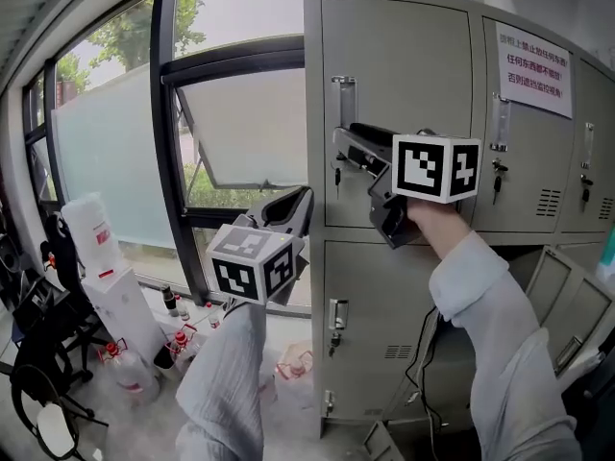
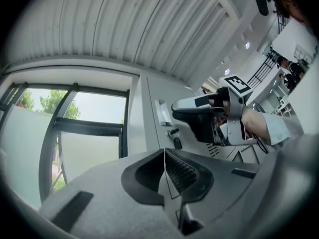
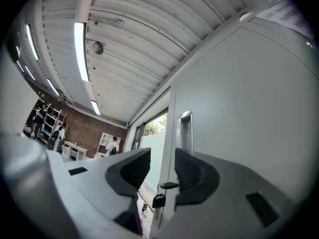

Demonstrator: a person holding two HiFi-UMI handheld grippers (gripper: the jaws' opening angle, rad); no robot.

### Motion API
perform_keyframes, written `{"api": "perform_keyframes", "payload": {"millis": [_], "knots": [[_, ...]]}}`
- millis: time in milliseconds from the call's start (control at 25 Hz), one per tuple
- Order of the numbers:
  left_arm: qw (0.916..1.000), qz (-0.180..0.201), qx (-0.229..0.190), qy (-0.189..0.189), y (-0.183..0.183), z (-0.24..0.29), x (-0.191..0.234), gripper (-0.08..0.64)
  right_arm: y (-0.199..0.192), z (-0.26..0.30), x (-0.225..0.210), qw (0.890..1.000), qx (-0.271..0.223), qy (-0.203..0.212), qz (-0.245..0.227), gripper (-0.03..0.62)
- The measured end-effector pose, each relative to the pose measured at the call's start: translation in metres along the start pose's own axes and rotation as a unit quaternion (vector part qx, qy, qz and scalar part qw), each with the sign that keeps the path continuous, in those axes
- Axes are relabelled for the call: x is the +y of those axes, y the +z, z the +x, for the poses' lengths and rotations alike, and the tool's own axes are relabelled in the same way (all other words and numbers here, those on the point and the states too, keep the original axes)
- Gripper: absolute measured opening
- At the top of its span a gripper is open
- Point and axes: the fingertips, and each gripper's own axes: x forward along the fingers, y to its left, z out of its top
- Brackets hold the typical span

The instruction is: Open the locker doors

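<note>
Looks like the approach: right tongs (image 3: 162, 167) spread by the mid-frame door handle (image 1: 343, 96), left tongs (image 2: 164, 157) pressed together, so next it's probably pinch and pull.

Grey top-L locker door (image 1: 404, 113) fully shut.

Open air fronts the closed upper locker door (image 1: 404, 84), where its handle (image 1: 343, 99) and hanging key (image 1: 336, 175) jut out; an ajar door (image 1: 577, 310) crowds the lower right.
</note>
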Motion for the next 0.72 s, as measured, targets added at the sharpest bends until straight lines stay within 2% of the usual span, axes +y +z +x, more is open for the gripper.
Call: {"api": "perform_keyframes", "payload": {"millis": [160, 320, 480, 720], "knots": [[1.0, 0.001, -0.003, 0.0, 0.02, 0.011, 0.016, 0.012, 0.007, 0.02, -0.005, 0.999, 0.021, -0.029, -0.019, 0.154], [1.0, 0.004, -0.004, 0.004, 0.033, 0.011, 0.029, 0.012, 0.008, 0.03, -0.013, 0.998, 0.031, -0.062, -0.002, 0.167], [1.0, 0.004, -0.001, 0.004, 0.031, 0.001, 0.034, 0.012, 0.004, 0.037, -0.015, 0.994, 0.046, -0.096, -0.008, 0.167], [1.0, -0.003, 0.0, 0.005, 0.027, -0.018, 0.042, 0.012, 0.005, 0.046, -0.016, 0.99, 0.053, -0.128, 0.017, 0.168]]}}
